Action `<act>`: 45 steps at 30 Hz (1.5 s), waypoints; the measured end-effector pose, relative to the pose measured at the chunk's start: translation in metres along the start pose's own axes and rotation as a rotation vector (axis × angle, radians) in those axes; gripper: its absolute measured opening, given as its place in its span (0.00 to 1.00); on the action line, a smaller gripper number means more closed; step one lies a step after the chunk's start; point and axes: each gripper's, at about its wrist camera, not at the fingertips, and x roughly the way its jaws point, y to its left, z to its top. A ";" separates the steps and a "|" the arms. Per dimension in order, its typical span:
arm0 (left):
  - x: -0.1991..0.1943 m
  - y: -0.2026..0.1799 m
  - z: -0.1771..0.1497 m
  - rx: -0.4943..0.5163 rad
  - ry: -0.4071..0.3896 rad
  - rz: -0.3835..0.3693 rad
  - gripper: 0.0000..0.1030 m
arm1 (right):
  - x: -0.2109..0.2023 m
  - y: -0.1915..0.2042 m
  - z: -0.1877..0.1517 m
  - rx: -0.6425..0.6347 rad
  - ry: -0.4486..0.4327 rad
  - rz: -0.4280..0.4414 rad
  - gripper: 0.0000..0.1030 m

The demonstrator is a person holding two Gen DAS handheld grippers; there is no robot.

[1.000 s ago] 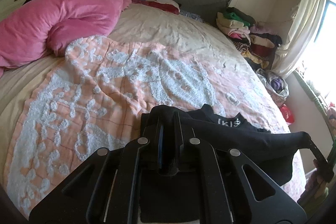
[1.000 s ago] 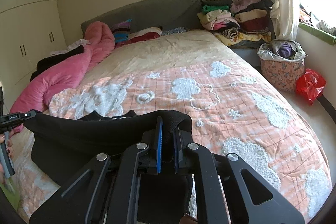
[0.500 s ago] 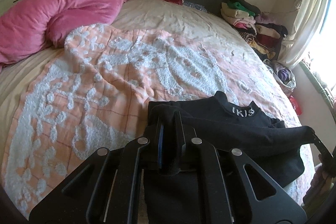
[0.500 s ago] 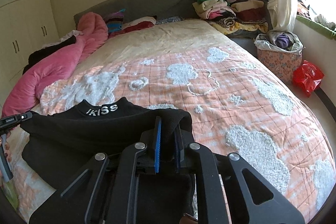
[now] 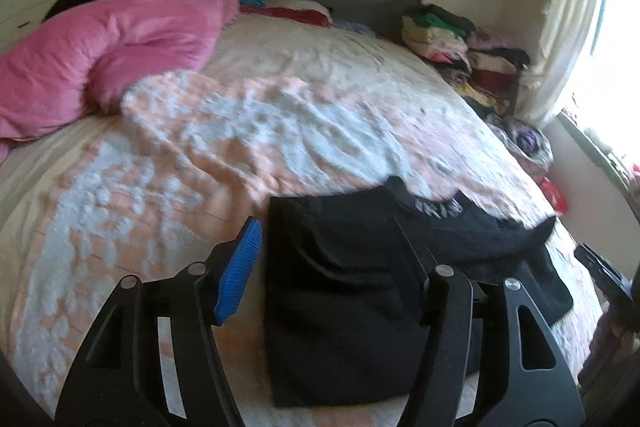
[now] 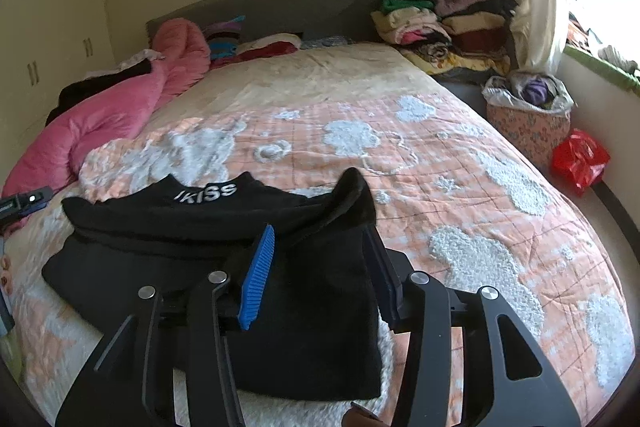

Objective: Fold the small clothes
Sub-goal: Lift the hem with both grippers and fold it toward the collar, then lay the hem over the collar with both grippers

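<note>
my left tongs [image 5: 328, 259] and right tongs [image 6: 320, 267] have just been opening, both released, over the soft, light, floppy black top [image 6: 224, 227], so i'd pinch its doubled edges.

Top [image 6: 224, 247] flat on quilt [image 6: 460, 187], directly ahead of both tools, partly between right tool [image 6: 320, 247] jaws. Duvet [image 5: 100, 55] far left; clothes stack [image 6: 440, 23] far right beside bed; basket [image 6: 528, 119] nearer right.
</note>
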 end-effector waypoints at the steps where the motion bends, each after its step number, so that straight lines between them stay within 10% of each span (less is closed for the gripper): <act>1: 0.004 -0.008 -0.004 0.017 0.028 -0.022 0.53 | 0.000 0.003 -0.001 -0.018 0.010 0.010 0.31; 3: 0.015 -0.024 -0.014 0.065 0.089 -0.046 0.52 | 0.004 0.015 -0.005 -0.081 0.043 0.025 0.14; 6: 0.033 -0.042 -0.029 0.129 0.174 -0.049 0.30 | 0.013 0.027 -0.011 -0.142 0.084 0.032 0.11; 10: 0.055 -0.046 -0.042 0.164 0.229 -0.003 0.28 | 0.041 0.035 -0.021 -0.169 0.178 0.007 0.11; 35: 0.080 0.008 0.015 -0.021 0.085 0.084 0.35 | 0.128 -0.009 0.041 0.043 0.189 -0.091 0.12; 40: 0.082 0.032 0.014 -0.075 0.123 0.102 0.51 | 0.123 -0.024 0.042 0.057 0.184 -0.135 0.55; 45: 0.087 0.039 0.007 -0.085 0.145 0.108 0.70 | 0.132 -0.029 0.037 0.061 0.225 -0.140 0.54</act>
